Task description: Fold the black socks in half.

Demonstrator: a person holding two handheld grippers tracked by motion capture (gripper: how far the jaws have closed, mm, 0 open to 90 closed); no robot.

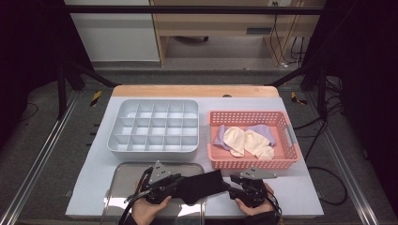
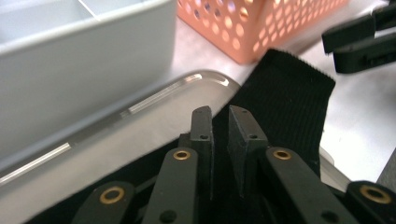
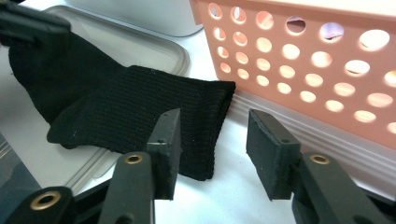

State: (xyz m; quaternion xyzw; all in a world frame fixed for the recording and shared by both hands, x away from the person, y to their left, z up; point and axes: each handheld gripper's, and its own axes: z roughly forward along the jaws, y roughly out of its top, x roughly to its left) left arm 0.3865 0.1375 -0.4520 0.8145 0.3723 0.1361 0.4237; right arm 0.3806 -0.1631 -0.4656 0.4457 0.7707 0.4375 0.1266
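Observation:
A black sock [image 1: 202, 185] lies partly on a metal tray [image 1: 136, 171] and partly on the white table, its cuff pointing right. My left gripper [image 1: 180, 183] sits low over the sock's tray end. In the left gripper view its jaws [image 2: 220, 116] stand close together with a narrow gap, the sock [image 2: 285, 93] under and beyond them. My right gripper [image 1: 230, 187] is at the cuff end. Its jaws [image 3: 212, 135] are open, one over the cuff of the sock [image 3: 116, 102], the other over bare table.
A pink perforated basket [image 1: 253, 163] holding cream socks [image 1: 246, 140] and purple socks [image 1: 265, 132] stands just beyond the right gripper. A grey divided organiser [image 1: 155, 126] sits behind the tray. The table's front edge is close under both hands.

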